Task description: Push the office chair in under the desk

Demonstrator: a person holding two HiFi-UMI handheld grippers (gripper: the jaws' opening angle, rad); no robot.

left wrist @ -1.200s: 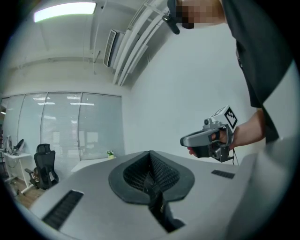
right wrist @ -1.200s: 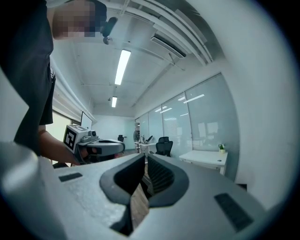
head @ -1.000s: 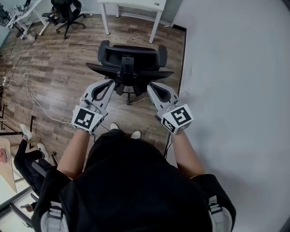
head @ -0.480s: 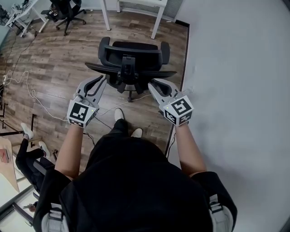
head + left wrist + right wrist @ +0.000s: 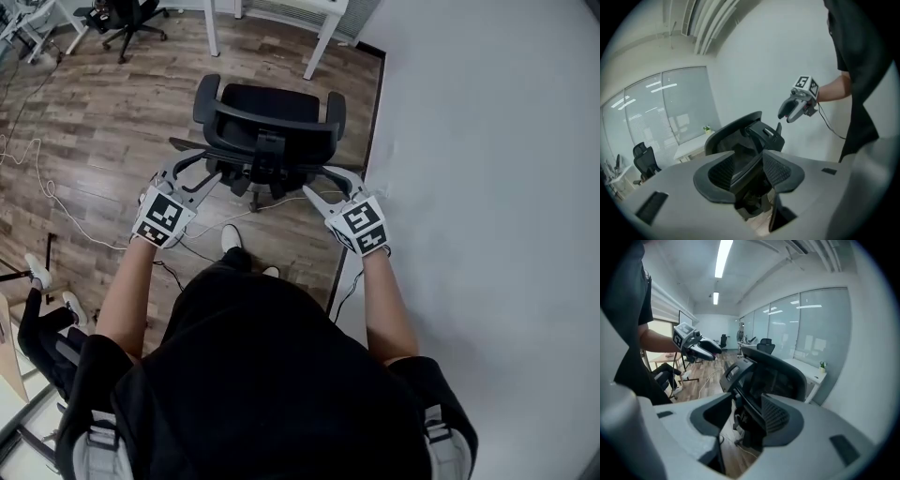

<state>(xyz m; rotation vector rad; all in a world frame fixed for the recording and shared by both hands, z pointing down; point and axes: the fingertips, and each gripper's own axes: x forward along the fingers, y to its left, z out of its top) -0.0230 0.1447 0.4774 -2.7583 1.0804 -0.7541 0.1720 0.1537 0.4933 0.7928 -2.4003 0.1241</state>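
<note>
A black office chair stands on the wood floor with its back toward me, short of the white desk at the far edge. My left gripper is at the left end of the backrest and my right gripper at the right end. Both sets of jaws are opening. In the left gripper view the backrest edge runs between the spread pads of the left gripper, with no press visible. The right gripper likewise straddles the chair back.
A white wall runs close along the right of the chair. A white cable trails over the floor at left. Another black chair stands far left. My shoes are just behind the chair base. A seated person's legs are at lower left.
Both grippers went forward to the ends of the chair's backrest and their jaws spread apart. The chair sits nearer the desk in view.
</note>
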